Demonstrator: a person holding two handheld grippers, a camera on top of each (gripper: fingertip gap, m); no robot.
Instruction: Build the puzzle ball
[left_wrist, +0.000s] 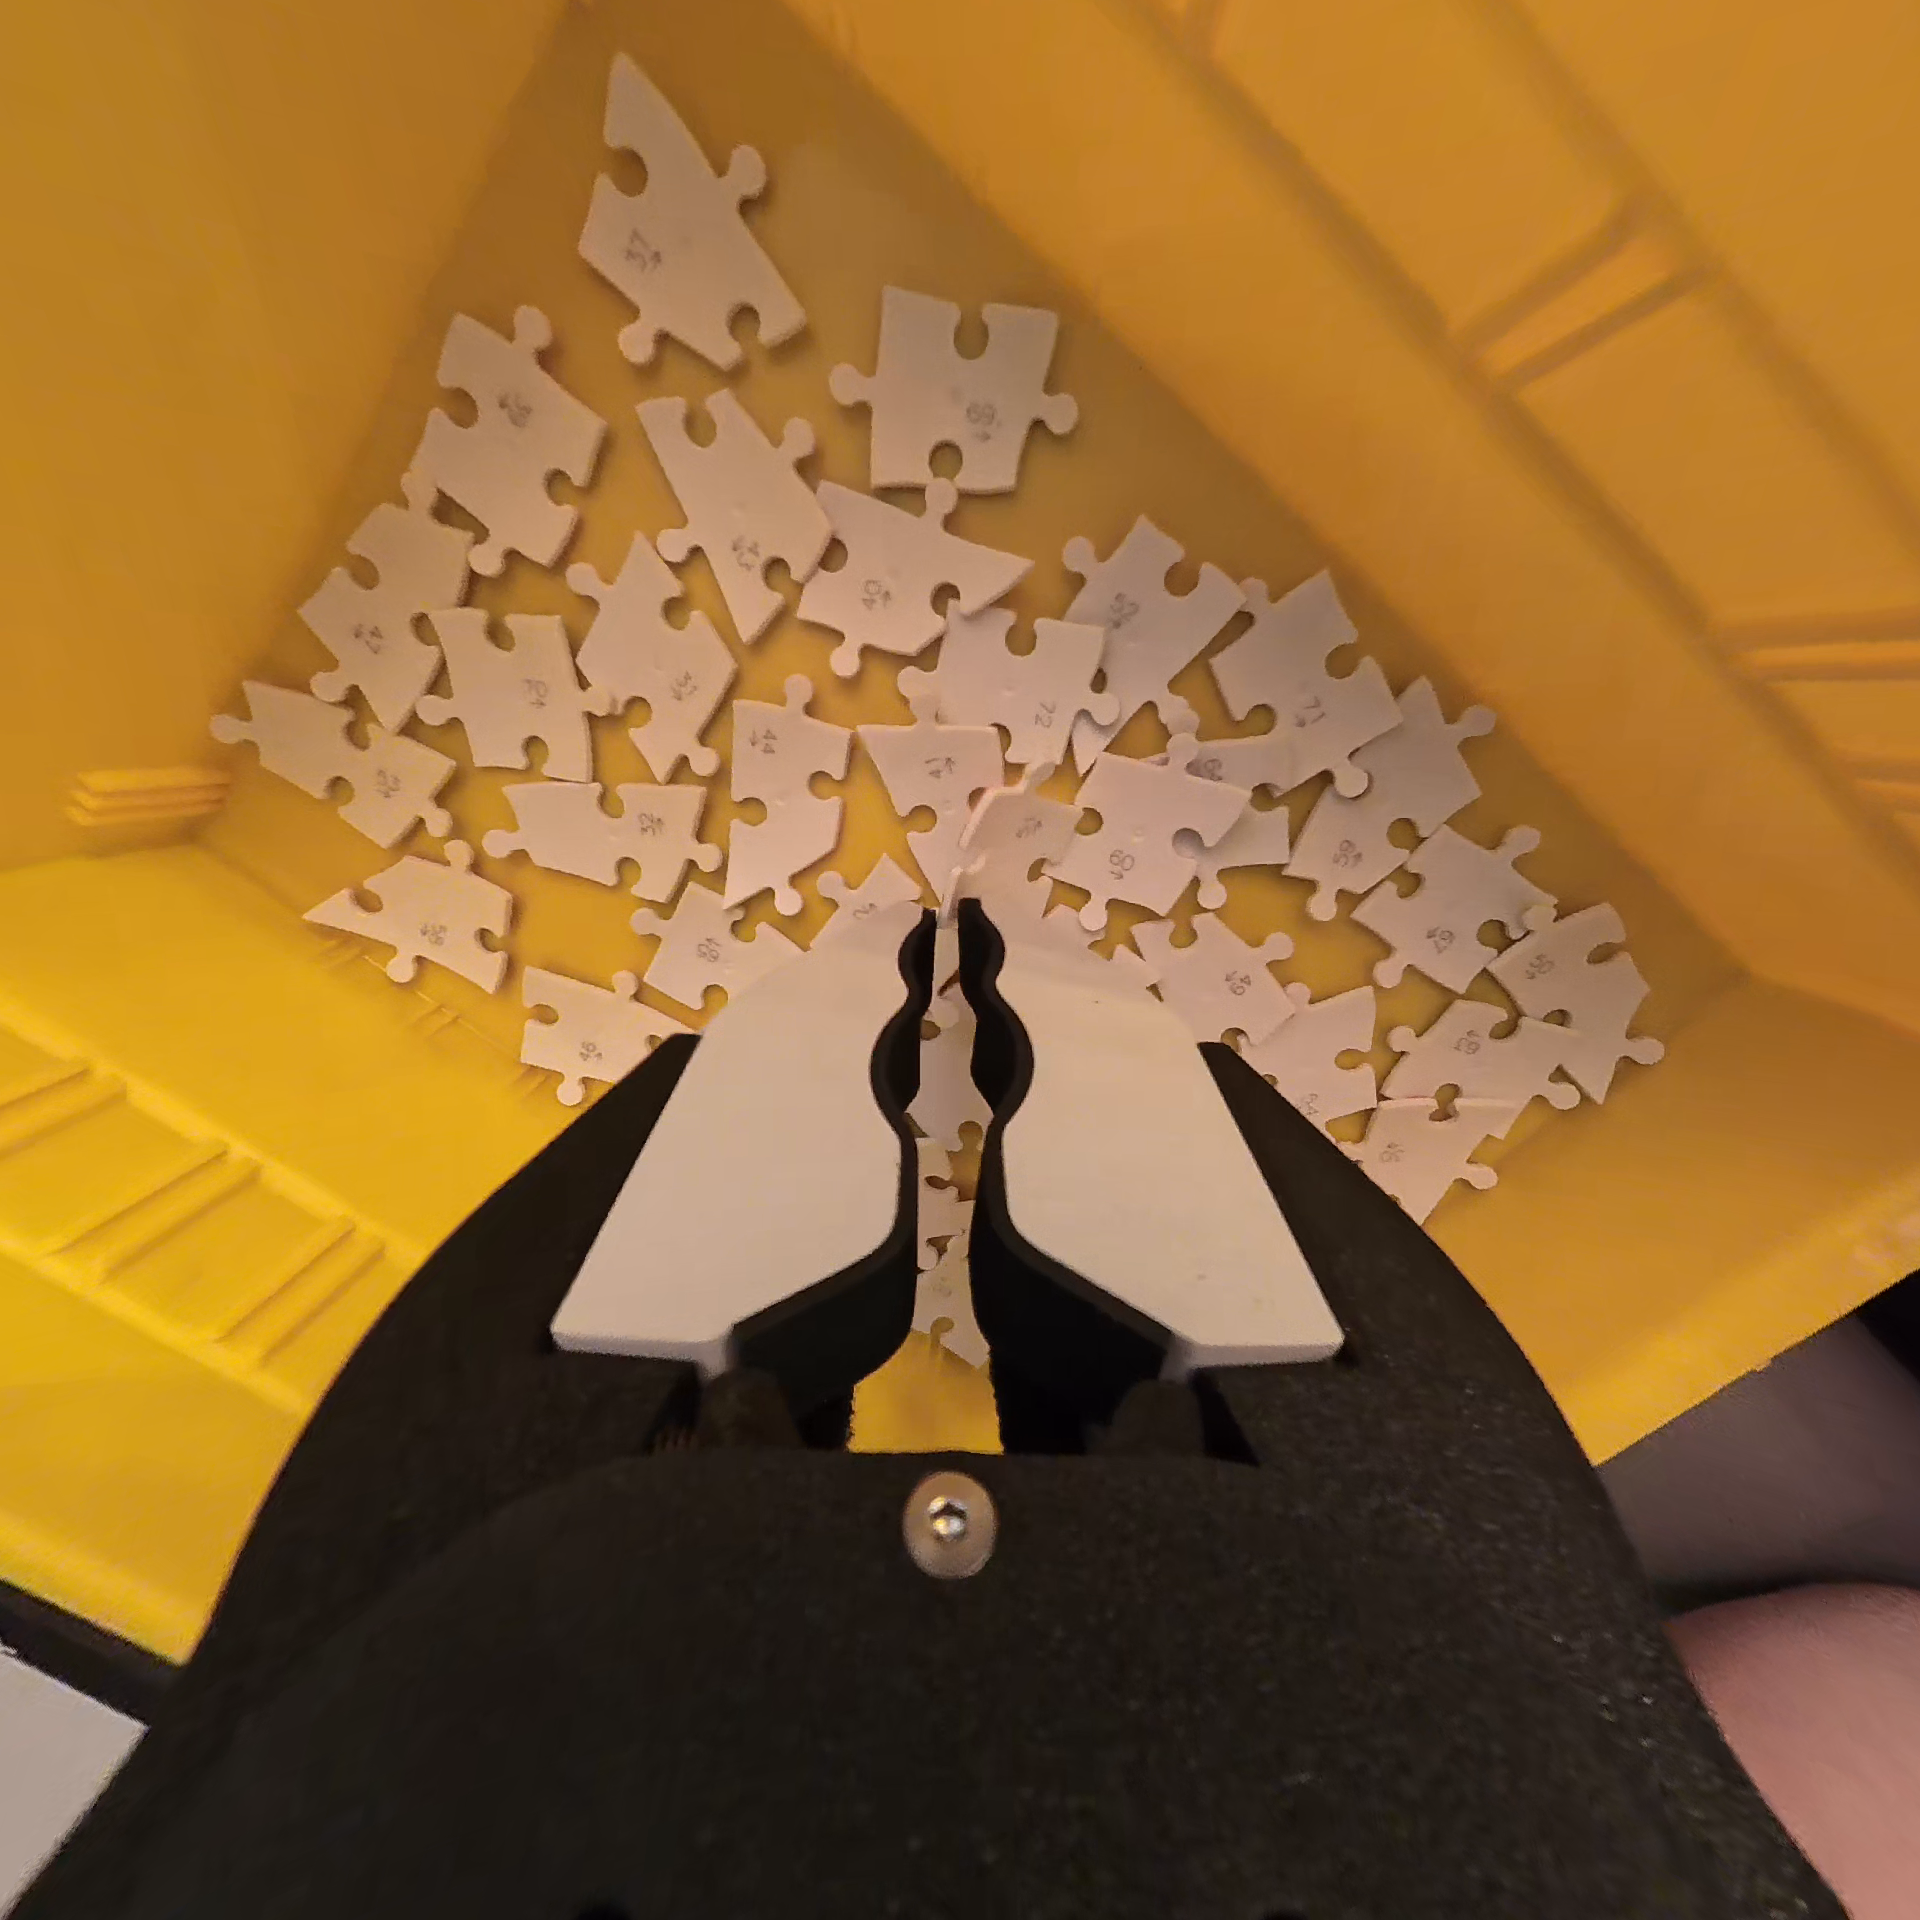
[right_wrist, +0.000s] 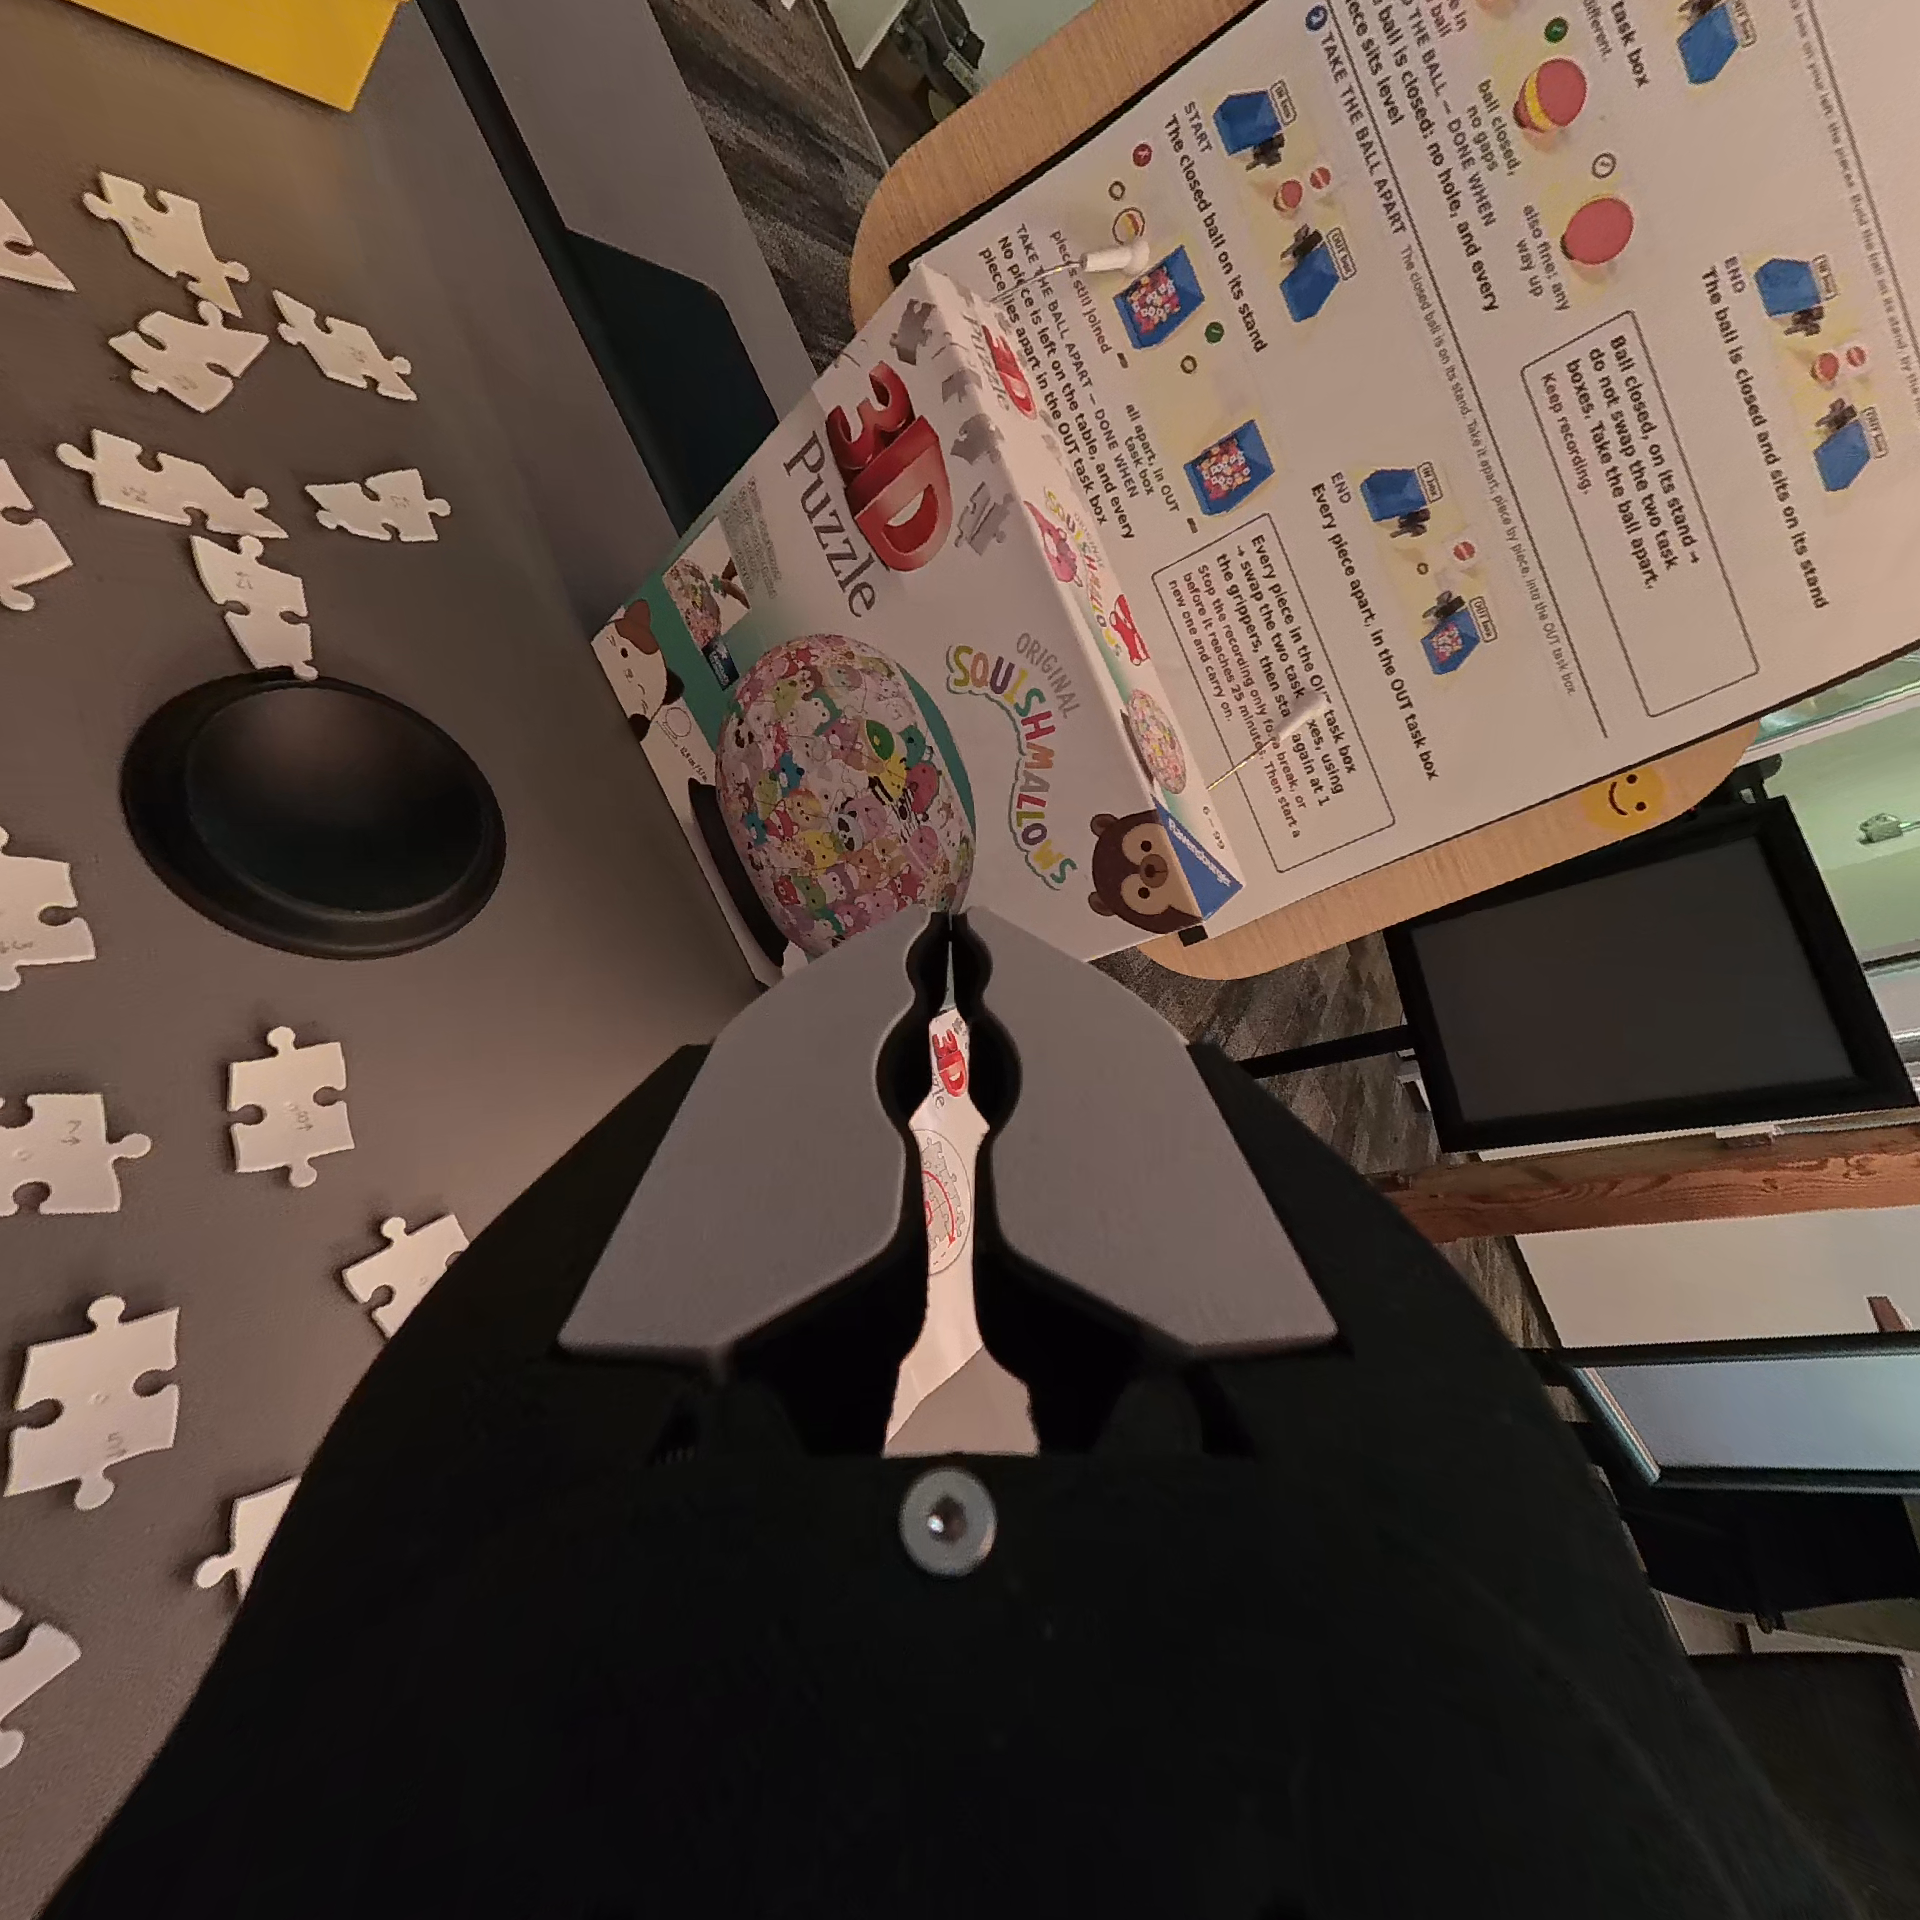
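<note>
Inside yellow bin (left_wrist: 1195, 260): white pieces (left_wrist: 727, 520) lay scattered blank side up across floor, many overlapping. Left gripper (left_wrist: 948, 912) reached down among them, tips pinched narrow on edge of one tilted piece (left_wrist: 1013, 831). Over grey table (right_wrist: 582, 831): right gripper (right_wrist: 951, 928) hung with tips nearly together, nothing between. More loose pieces (right_wrist: 286, 1107) spread on table around black stand (right_wrist: 312, 816). Puzzle box (right_wrist: 935, 644) lay beyond, beside printed sheet (right_wrist: 1558, 312).
</note>
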